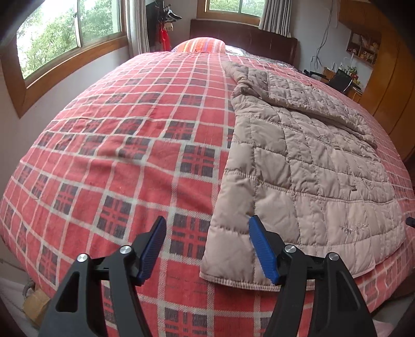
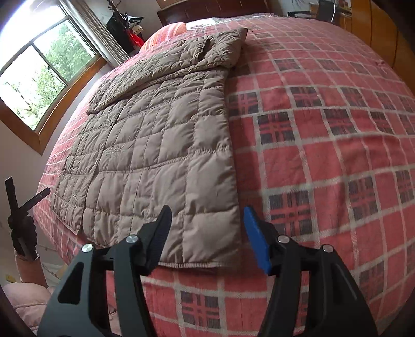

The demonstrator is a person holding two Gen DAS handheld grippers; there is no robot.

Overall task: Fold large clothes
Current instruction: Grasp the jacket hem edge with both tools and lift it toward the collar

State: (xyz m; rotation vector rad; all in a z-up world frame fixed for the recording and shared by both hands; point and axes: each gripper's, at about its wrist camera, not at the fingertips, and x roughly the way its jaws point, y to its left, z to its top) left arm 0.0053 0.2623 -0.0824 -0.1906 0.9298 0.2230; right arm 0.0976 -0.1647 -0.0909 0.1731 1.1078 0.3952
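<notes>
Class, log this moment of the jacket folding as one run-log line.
stage: pre-grasp | left tool: open, at jacket hem corner | right tool: open, at opposite hem corner | jacket: flat on plaid bedspread, sleeve folded across

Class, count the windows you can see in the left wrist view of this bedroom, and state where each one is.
2. One large window is on the wall left of the bed; a second window is above the headboard. Others may lie out of view.

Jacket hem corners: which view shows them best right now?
Right wrist view: the jacket lies nearly whole, its hem running corner to corner just beyond the open right gripper. The left wrist view shows the hem too, but the open left gripper hides part of it.
</notes>
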